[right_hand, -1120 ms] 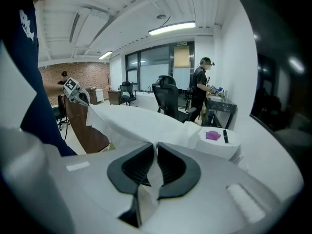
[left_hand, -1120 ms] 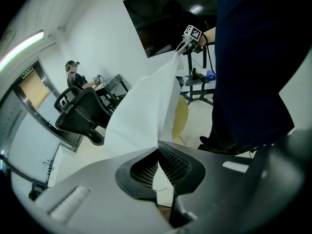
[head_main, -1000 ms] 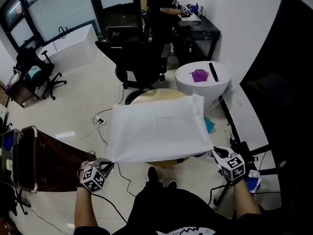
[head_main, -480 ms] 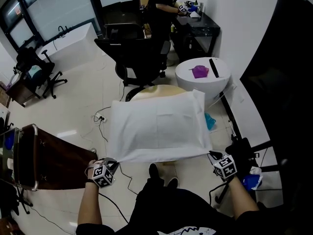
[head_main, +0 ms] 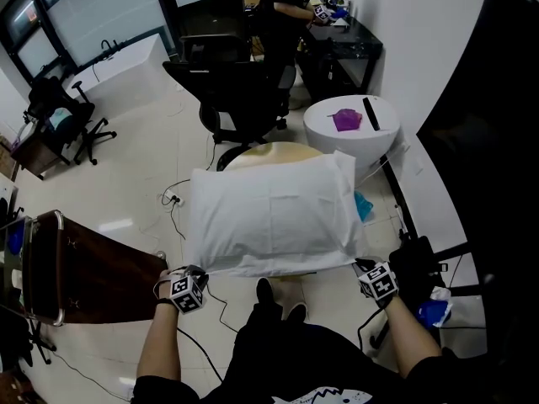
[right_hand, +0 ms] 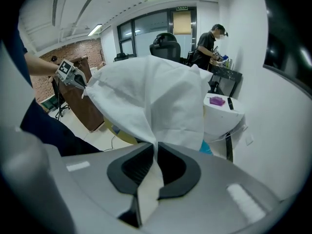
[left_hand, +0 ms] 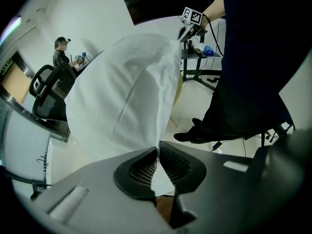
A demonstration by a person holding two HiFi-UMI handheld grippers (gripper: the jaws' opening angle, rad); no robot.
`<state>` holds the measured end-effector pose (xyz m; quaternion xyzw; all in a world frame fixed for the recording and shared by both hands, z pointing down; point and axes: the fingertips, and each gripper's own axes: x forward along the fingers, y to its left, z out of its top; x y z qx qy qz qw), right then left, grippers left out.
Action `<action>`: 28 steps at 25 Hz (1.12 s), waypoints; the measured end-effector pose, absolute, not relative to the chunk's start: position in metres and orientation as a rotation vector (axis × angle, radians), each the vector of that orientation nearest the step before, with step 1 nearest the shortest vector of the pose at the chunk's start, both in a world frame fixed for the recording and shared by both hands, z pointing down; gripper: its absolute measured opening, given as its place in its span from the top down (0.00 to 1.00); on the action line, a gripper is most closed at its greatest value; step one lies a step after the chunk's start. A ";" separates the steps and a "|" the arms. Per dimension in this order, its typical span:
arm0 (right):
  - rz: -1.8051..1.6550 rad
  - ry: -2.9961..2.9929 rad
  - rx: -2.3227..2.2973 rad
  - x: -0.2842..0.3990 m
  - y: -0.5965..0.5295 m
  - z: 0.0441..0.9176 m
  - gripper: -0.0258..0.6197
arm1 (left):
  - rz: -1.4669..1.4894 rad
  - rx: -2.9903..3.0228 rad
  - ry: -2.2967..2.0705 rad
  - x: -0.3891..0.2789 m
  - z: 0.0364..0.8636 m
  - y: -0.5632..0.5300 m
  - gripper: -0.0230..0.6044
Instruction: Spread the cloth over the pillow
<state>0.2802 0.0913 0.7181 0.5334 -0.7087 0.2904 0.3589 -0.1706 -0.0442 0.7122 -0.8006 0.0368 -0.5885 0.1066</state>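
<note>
Left tool (head_main: 200, 273) and right tool (head_main: 360, 265) each pinch one corner of the cloth (head_main: 269, 217).

No legible text anywhere. Small green sign (right_hand: 181, 7), top centre of right gripper view, too tiny to read; shirt print (head_main: 324, 396), bottom edge of head view, indecipherable.

This is looking like an office workspace: black swivel chairs (head_main: 240, 99) are standing on a glossy tiled floor (head_main: 143, 167), glass partitions (head_main: 93, 19) are running along the far left, a person (head_main: 282, 11) is working at a dark desk (head_main: 358, 49) far right, and cables (head_main: 171, 199) are trailing nearby.
</note>
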 end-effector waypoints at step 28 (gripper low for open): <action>0.683 -1.865 1.399 0.266 0.089 0.699 0.70 | -1.838 -2.541 0.166 -0.171 0.704 -0.046 0.68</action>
